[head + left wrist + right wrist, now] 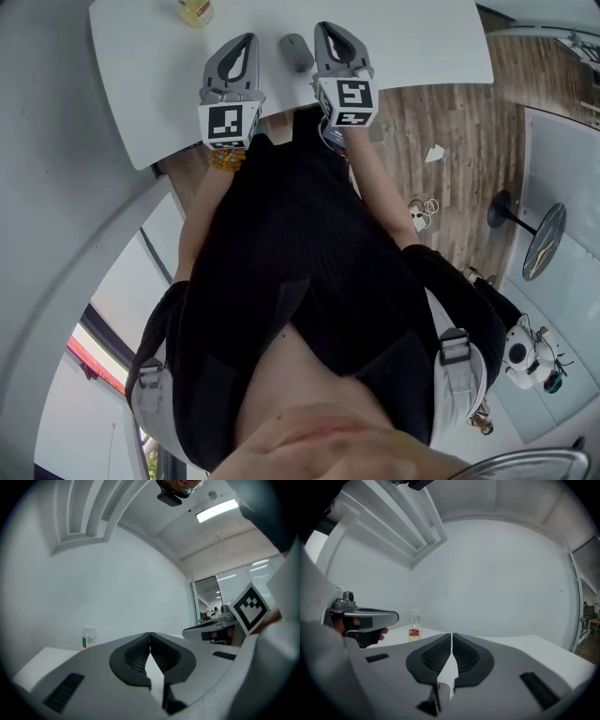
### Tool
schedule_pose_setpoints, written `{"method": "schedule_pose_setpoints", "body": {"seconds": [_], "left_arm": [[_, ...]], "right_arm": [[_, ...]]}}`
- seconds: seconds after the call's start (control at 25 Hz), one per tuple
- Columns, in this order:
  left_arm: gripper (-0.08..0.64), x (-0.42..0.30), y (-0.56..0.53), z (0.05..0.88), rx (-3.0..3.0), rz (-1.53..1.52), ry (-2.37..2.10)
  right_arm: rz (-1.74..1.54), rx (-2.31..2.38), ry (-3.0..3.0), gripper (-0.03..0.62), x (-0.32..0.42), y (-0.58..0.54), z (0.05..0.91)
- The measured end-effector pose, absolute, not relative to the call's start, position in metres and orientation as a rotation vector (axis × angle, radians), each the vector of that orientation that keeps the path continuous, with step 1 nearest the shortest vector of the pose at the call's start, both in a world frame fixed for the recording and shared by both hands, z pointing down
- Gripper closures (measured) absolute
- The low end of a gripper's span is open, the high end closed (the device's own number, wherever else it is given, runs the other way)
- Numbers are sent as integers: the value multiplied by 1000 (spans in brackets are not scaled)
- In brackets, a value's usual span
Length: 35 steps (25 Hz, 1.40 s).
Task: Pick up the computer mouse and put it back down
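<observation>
A grey computer mouse (297, 52) lies on the white table (422, 42), between my two grippers and touched by neither. My left gripper (247, 39) hovers just left of the mouse, its jaws shut with nothing in them (150, 634). On the other side of the mouse, my right gripper (325, 27) is also shut and empty (452, 634). Both point level across the table toward the white wall. The mouse does not show in either gripper view, where the grippers' own bodies hide it.
A small clear bottle (195, 9) with a label stands at the table's far left (88, 637) (414, 625). Wooden floor (450, 122) lies to the right of the table, with small scattered items. A white wall rises behind the table.
</observation>
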<state>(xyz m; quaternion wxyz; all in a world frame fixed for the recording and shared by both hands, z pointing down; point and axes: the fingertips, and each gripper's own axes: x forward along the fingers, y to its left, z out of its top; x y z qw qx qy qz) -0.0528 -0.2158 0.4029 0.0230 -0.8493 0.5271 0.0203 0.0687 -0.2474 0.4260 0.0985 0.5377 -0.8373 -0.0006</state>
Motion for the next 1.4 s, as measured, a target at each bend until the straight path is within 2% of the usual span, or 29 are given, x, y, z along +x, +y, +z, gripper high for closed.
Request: {"method": "schedule_pose_setpoints", "body": {"seconds": [0.52,0.64,0.88,1.4], "left_arm": [[546,-55,-235,424,-2635,-58,1644],[546,-57,-235,428,-2644,-59,1653],[546,-56,-233,434,-2662,-79,1636],[546,-60,-229,437,-2668,-85,1617]], "right_arm": [[118,1368,-2390,552,64,-271,486],[164,1307,-2380,465,60,-272,498],[270,1238,-2333,385,55,-263,520],[454,1144,-2197,322,46,-246,575]]}}
